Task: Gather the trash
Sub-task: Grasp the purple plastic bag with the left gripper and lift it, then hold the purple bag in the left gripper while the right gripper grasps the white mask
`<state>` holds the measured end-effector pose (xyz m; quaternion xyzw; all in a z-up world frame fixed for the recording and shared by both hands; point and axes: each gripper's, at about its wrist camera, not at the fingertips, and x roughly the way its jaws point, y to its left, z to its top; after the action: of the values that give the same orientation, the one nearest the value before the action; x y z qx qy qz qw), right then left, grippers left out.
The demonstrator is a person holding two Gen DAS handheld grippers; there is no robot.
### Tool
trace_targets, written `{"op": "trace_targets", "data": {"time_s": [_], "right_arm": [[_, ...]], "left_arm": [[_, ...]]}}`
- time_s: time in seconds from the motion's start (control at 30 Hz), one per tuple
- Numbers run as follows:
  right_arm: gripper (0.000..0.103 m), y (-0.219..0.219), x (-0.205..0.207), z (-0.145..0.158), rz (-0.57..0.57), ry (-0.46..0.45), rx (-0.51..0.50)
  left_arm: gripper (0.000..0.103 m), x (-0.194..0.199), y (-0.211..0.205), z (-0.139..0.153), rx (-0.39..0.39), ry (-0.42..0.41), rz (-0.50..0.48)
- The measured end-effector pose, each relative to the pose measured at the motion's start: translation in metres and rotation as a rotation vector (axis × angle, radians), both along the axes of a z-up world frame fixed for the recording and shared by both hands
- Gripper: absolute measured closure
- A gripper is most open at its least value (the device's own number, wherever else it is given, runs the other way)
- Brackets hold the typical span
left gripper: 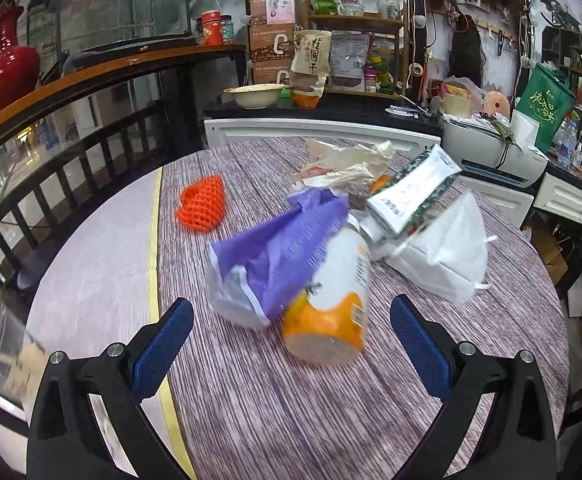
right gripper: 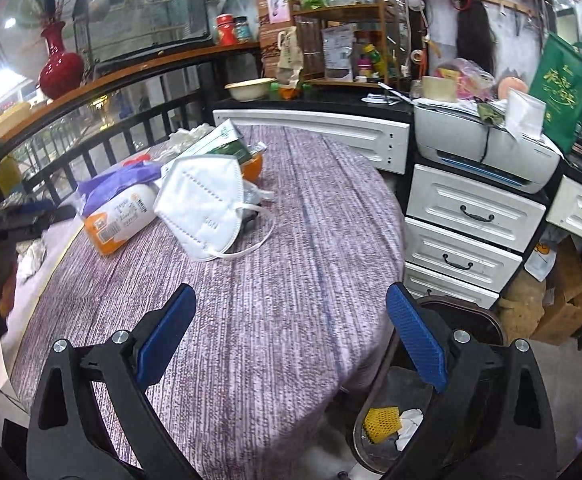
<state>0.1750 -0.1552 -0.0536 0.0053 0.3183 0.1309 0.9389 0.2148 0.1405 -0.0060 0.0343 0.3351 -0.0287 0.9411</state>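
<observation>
Trash lies on the round table point(left gripper: 275, 400): an orange-and-white plastic bottle point(left gripper: 331, 300) on its side, a purple wrapper point(left gripper: 275, 252) draped over it, an orange foam net point(left gripper: 203, 204), crumpled paper point(left gripper: 351, 160), a green-white carton point(left gripper: 411, 192) and a white face mask point(left gripper: 443, 248). My left gripper point(left gripper: 291, 320) is open, its blue pads either side of the bottle's base, not touching. My right gripper point(right gripper: 291, 320) is open and empty above the table edge point(right gripper: 371, 360), well short of the mask point(right gripper: 207, 204). A trash bin point(right gripper: 375, 452) below holds a yellow net point(right gripper: 383, 420).
A white drawer cabinet point(right gripper: 467, 232) with a printer point(right gripper: 483, 148) on it stands to the right of the table. A black railing with a wooden top point(left gripper: 91, 80) curves behind. A red vase point(left gripper: 9, 68) sits on it. Cluttered shelves point(left gripper: 351, 40) fill the back.
</observation>
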Motion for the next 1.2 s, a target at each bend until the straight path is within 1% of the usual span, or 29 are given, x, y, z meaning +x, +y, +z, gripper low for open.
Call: {"op": "trace_targets", "data": {"time_s": [0.03, 0.17, 0.27, 0.33, 0.37, 0.43, 0.47, 0.5, 0.53, 0.57, 0.6, 0.63, 0.77, 0.83, 0.97, 1.1, 1.2], "right_arm": [[0.009, 0.002, 0.001, 0.0, 0.003, 0.004, -0.003], [0.009, 0.007, 0.006, -0.003, 0.008, 0.022, -0.016], [0.009, 0.011, 0.011, -0.005, 0.008, 0.032, -0.027], [0.009, 0.014, 0.015, -0.006, 0.009, 0.039, -0.031], [0.009, 0.016, 0.017, -0.007, 0.01, 0.042, -0.033], [0.009, 0.02, 0.02, -0.008, 0.012, 0.047, -0.036], [0.009, 0.023, 0.022, -0.009, 0.015, 0.05, -0.04], [0.009, 0.025, 0.023, -0.01, 0.017, 0.05, -0.043], [0.009, 0.028, 0.025, -0.01, 0.019, 0.051, -0.047], [0.009, 0.031, 0.027, -0.011, 0.021, 0.052, -0.053], [0.009, 0.033, 0.028, -0.011, 0.024, 0.054, -0.055], [0.009, 0.035, 0.029, -0.012, 0.028, 0.055, -0.057], [0.009, 0.045, 0.033, -0.014, 0.043, 0.052, -0.073], [0.009, 0.049, 0.037, -0.013, 0.049, 0.049, -0.078], [0.009, 0.057, 0.046, -0.01, 0.057, 0.028, -0.079], [0.009, 0.071, 0.062, -0.008, 0.106, 0.019, -0.068], [0.009, 0.086, 0.076, -0.007, 0.144, -0.001, -0.095]], "left_arm": [[0.006, 0.007, 0.005, -0.001, -0.005, 0.003, -0.005], [0.007, 0.031, 0.022, -0.009, -0.081, 0.033, -0.035], [0.013, 0.044, 0.032, -0.015, -0.139, 0.062, -0.046], [0.023, 0.05, 0.035, -0.018, -0.164, 0.08, -0.059], [0.026, 0.052, 0.035, -0.02, -0.176, 0.088, -0.065], [0.039, 0.055, 0.036, -0.022, -0.196, 0.097, -0.081], [0.041, 0.055, 0.035, -0.022, -0.198, 0.096, -0.088], [0.048, 0.054, 0.035, -0.022, -0.201, 0.09, -0.097], [0.058, 0.053, 0.035, -0.021, -0.207, 0.086, -0.106], [0.063, 0.052, 0.036, -0.022, -0.212, 0.082, -0.106], [0.073, 0.05, 0.037, -0.022, -0.218, 0.077, -0.105], [0.078, 0.049, 0.036, -0.022, -0.222, 0.076, -0.106], [0.083, 0.041, 0.03, -0.023, -0.184, 0.055, -0.096], [0.085, 0.033, 0.03, -0.02, -0.199, 0.039, -0.084], [0.086, 0.017, 0.033, -0.01, -0.229, 0.005, -0.04], [0.086, -0.001, 0.032, -0.003, -0.242, -0.028, 0.001], [0.086, -0.015, 0.028, 0.0, -0.228, -0.057, 0.031]]}}
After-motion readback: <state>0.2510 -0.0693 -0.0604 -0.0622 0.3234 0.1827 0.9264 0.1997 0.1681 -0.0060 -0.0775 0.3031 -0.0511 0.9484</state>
